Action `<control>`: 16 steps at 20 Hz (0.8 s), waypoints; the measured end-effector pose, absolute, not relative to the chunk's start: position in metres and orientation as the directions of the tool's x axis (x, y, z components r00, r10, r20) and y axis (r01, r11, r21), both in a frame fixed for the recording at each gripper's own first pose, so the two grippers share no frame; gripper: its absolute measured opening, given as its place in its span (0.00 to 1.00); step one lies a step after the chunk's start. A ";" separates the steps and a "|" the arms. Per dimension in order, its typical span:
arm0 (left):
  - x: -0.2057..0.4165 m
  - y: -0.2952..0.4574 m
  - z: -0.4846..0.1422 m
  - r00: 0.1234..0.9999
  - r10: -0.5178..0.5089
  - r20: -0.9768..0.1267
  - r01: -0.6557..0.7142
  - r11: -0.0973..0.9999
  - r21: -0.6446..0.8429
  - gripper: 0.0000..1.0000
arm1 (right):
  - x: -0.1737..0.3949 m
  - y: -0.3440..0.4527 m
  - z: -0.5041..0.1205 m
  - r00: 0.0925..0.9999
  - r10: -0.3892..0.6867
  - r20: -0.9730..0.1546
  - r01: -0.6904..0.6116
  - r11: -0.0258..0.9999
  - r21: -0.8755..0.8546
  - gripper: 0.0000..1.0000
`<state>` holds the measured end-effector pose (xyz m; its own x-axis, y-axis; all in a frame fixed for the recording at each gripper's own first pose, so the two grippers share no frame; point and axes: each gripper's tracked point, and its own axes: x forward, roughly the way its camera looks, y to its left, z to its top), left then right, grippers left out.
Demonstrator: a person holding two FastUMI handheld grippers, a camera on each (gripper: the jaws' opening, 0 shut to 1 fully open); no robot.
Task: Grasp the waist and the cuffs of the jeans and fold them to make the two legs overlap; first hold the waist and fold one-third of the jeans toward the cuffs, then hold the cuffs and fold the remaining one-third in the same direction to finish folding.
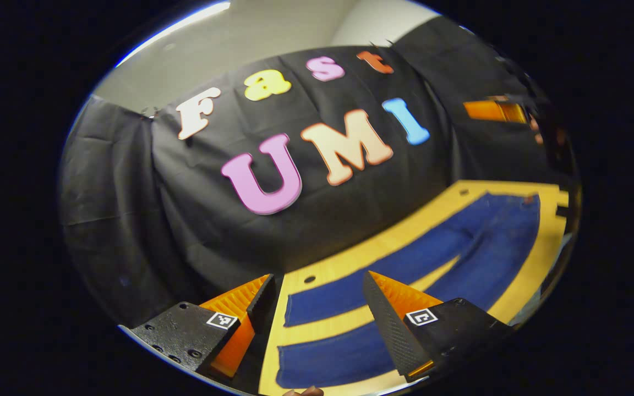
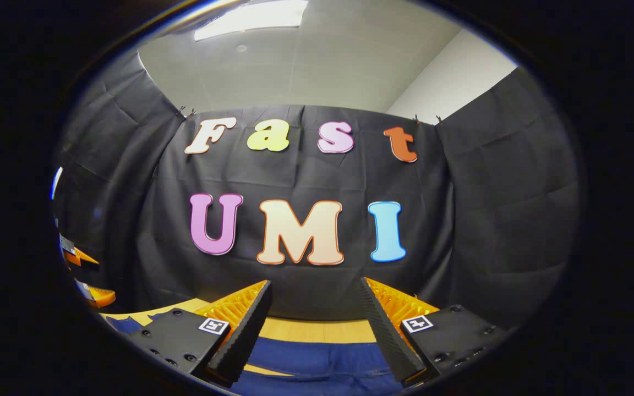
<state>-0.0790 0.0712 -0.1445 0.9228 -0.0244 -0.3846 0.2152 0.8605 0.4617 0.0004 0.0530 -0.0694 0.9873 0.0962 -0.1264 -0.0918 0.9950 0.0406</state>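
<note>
Dark blue jeans [image 1: 487, 236] lie flat on a wooden table [image 1: 540, 258], legs spread a little apart. Their two cuffs [image 1: 295, 308] lie nearest my left gripper [image 1: 317, 283], and the waist [image 1: 529, 206] is at the far right end. My left gripper hovers open above the cuff end, holding nothing. In the right gripper view, my right gripper [image 2: 314, 285] is open and empty above a stretch of the jeans [image 2: 317, 357] near the table's back edge [image 2: 317, 330]. The right gripper [image 1: 493, 110] appears far off at the upper right of the left gripper view.
Black booth cloth [image 2: 306, 286] hangs close behind the table. The tabletop has small round holes [image 1: 310, 279]. A fingertip [image 1: 303, 391] peeks in at the bottom of the left gripper view. The left gripper [image 2: 83, 258] sits at the far left of the right gripper view.
</note>
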 end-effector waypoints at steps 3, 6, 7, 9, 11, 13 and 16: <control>-0.108 0.095 -0.193 0.857 -0.016 -0.516 0.321 0.799 0.509 0.95 | -0.007 0.059 -0.082 0.982 0.100 -0.158 -0.098 0.995 0.020 1.00; -0.125 0.109 -0.244 0.766 -0.023 -0.643 0.467 0.707 0.531 0.95 | -0.014 0.063 -0.095 0.976 0.094 -0.196 -0.097 0.995 -0.007 1.00; -0.127 0.113 -0.260 0.738 -0.025 -0.674 0.510 0.674 0.534 0.95 | -0.017 0.063 -0.101 0.973 0.091 -0.210 -0.096 0.995 -0.018 1.00; -0.142 0.124 -0.288 0.679 -0.022 -0.734 0.586 0.618 0.524 0.95 | -0.023 0.062 -0.109 0.969 0.077 -0.235 -0.091 0.995 -0.047 0.98; -0.156 0.127 -0.312 0.628 -0.027 -0.777 0.647 0.572 0.503 0.95 | -0.029 0.060 -0.116 0.964 0.059 -0.257 -0.081 0.994 -0.076 0.98; -0.171 0.130 -0.335 0.572 -0.031 -0.820 0.705 0.529 0.472 0.95 | -0.035 0.058 -0.121 0.961 0.043 -0.275 -0.072 0.993 -0.097 0.98; -0.181 0.138 -0.363 0.498 -0.005 -0.867 0.775 0.451 0.442 0.96 | -0.042 0.056 -0.128 0.954 0.024 -0.300 -0.066 0.989 -0.131 0.98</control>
<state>-0.1813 0.1379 -0.3626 0.4977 -0.0050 -0.8674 0.7754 0.4508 0.4423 -0.0418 0.0564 -0.1276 0.9536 0.0236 -0.3002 -0.0658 0.9891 -0.1314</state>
